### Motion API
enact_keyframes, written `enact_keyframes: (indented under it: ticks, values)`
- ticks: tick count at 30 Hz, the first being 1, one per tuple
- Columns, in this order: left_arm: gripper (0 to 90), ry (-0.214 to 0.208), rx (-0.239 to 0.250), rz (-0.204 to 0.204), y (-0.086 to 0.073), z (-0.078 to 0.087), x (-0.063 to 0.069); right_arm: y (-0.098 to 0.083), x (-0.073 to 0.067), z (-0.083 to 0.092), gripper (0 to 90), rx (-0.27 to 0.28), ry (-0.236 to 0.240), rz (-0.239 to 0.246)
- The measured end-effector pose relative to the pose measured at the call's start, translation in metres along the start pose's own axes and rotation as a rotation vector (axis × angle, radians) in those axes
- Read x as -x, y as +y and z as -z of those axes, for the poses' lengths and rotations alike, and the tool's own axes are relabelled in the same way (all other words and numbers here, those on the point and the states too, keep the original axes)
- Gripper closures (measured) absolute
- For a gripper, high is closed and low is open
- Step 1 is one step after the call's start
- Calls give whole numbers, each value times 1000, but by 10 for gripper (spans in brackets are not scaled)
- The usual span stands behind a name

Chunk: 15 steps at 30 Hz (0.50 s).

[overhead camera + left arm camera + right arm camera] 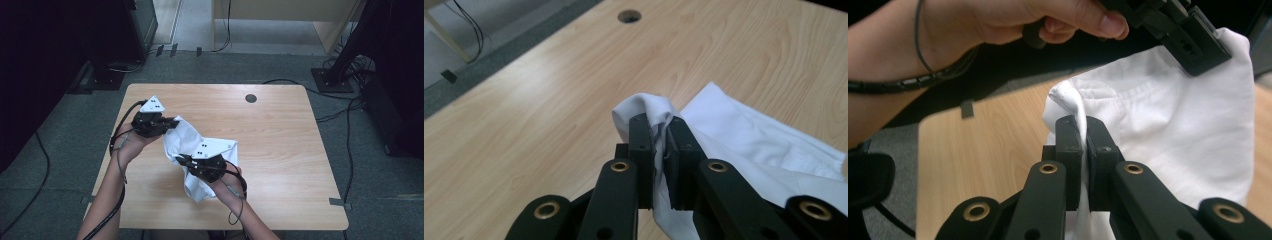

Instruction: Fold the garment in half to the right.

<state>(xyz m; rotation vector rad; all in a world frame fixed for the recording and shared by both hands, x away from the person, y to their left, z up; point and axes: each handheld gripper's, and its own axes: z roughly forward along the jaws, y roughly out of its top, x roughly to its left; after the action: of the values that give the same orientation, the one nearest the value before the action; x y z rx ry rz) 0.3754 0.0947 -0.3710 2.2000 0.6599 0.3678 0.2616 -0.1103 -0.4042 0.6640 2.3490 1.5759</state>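
A white cloth (186, 142) hangs above the wooden table (280, 150), lifted between both grippers. My left gripper (175, 121) is shut on its upper left edge; in the left gripper view the cloth (734, 125) is pinched between the black jaws of that gripper (661, 131). My right gripper (180, 159) is shut on a lower fold near the cloth's middle. In the right gripper view the cloth (1168, 120) bunches between the jaws of the right gripper (1083, 131), with the left gripper (1193, 42) and the hand holding it beyond.
A round cable hole (251, 98) sits near the table's far edge. Cables (345, 115) run over the grey floor to the right. A dark stand base (102, 77) is at the far left, a pale desk (280, 25) behind.
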Motion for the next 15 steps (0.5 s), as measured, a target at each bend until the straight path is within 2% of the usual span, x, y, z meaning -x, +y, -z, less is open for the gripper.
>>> enact_keyframes:
  ticks: [2, 3, 8, 15]
  values:
    - [837, -4, -4, -11, -5, -11, 0, -9, 4, -1, 886, -20, -8, -13]
    - [837, -4, -4, -11, -5, -11, 0, -9, 4, -1, 886, -20, -8, -13]
    - [836, -56, 31, -12, -14, -33, -1, -26, 13, 0, 887, -61, -21, -34]
    - [835, -79, 59, -4, -25, -65, 3, -45, 25, 5, 887, -119, -52, -16]
